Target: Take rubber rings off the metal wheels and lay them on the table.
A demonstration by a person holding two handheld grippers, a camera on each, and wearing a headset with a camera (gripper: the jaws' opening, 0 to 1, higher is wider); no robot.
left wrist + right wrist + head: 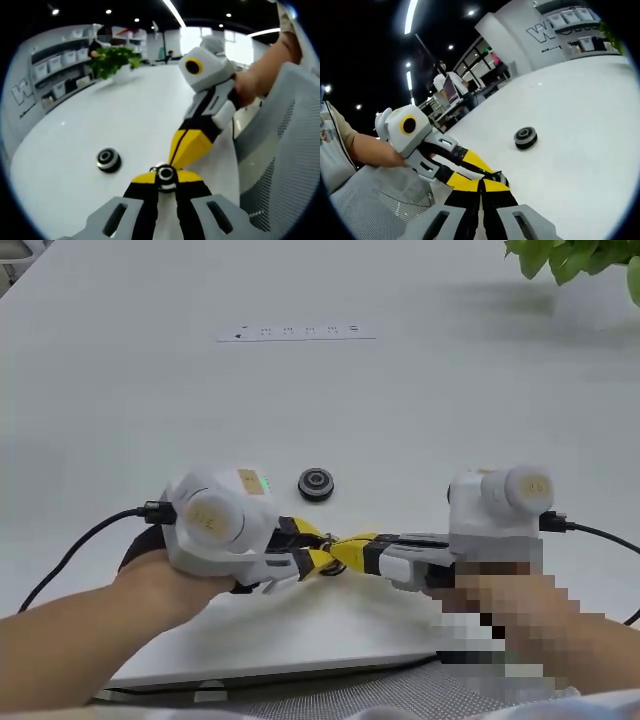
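A small metal wheel with a dark rubber ring sits between the yellow tips of my left gripper, which is shut on it. My right gripper comes in from the upper right, jaws shut, its tips pinching at the ring on that wheel. In the head view the left gripper and right gripper meet tip to tip just above the table's near edge. In the right gripper view my right gripper touches the left gripper's tips. A second wheel, black ring on, lies flat beyond them.
A white power strip lies far back on the white table. A potted plant stands at the far right corner. Black cables trail from both grippers. A grey mesh chair is beside the table.
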